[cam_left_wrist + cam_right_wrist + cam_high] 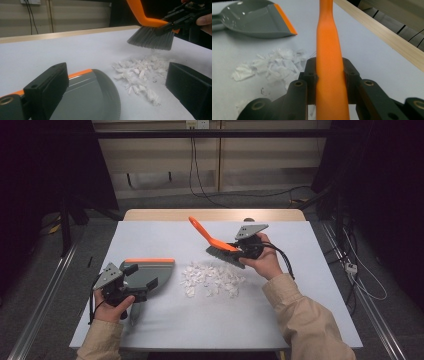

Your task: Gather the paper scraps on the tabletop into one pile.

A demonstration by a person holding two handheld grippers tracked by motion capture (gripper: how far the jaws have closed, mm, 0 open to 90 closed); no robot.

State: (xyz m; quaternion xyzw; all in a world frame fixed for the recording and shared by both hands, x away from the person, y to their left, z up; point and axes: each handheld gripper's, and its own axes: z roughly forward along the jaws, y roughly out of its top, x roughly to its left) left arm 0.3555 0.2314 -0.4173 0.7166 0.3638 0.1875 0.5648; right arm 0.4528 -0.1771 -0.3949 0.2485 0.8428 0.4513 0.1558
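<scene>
Orange brush handle (329,62) hides its bristles; dustpan (85,100) grip unclear.

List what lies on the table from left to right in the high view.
Left gripper → grey plastic dustpan with an orange lip → pile of white paper scraps → orange-handled brush with dark bristles → right gripper, clamped on the brush.

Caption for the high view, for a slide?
Right gripper holds brush above paper scraps; left gripper holds dustpan.
</scene>
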